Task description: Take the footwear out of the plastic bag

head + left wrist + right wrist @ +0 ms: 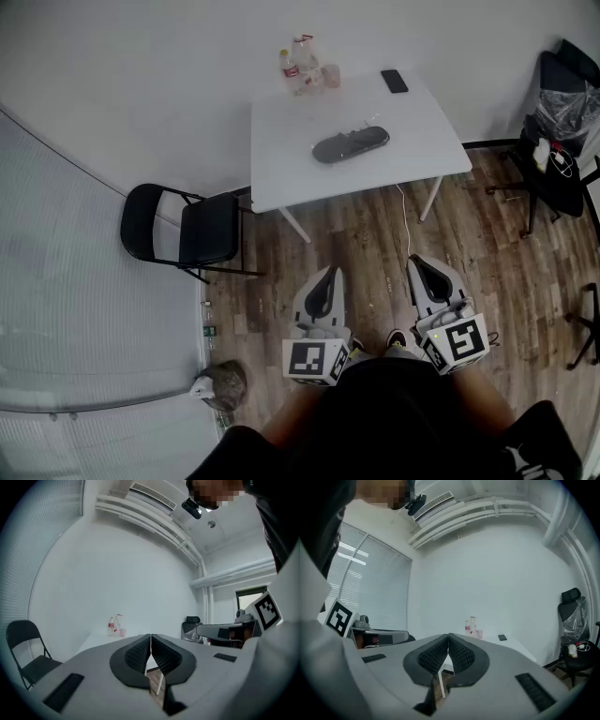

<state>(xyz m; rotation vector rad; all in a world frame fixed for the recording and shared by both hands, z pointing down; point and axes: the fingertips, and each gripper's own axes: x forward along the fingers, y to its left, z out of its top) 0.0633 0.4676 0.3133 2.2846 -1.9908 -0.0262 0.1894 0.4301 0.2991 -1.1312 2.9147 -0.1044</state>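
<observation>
Grey left gripper [328,274], right gripper [419,262]: jaws pressed together, empty. Dark bagged footwear [351,144] lies on white square table [281,178], well in from every edge.

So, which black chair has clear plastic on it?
The black office chair right of the white table; the black folding chair on the left is bare.

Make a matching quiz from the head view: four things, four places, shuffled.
1. bagged footwear
2. phone
3. bottles
4. folding chair

A. on the floor, left of the table
B. table's far right corner
C. table's far edge, toward its left
D. middle of the table

Pairs: 1-D, 2-B, 3-C, 4-A
</observation>
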